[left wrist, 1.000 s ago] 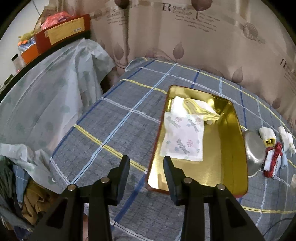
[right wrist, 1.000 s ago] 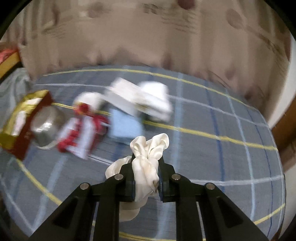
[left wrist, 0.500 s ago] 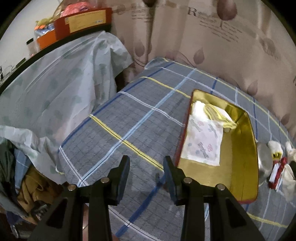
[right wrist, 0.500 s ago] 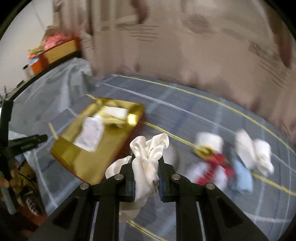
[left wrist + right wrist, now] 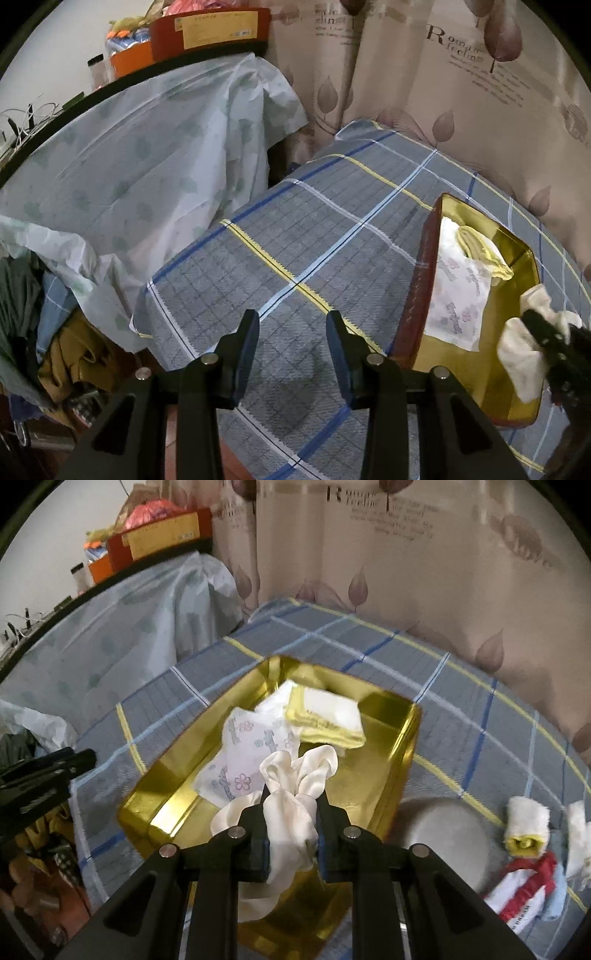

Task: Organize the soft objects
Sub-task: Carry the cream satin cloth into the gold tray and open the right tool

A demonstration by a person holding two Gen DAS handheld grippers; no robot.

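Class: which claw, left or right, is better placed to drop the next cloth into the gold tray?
Right. The right claw grips the cream cloth over the gold tray; the left claw is open, empty, beside it.

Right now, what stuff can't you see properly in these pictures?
- Right gripper, left wrist view: cut off by the picture's edge, so its grip on the cream cloth barely shows.
- Gold tray floor, right wrist view: partly covered by the cream cloth and gripper.
- Red-and-white cloth: blurred, its print unreadable.
- Left gripper: open, nothing between its fingers.
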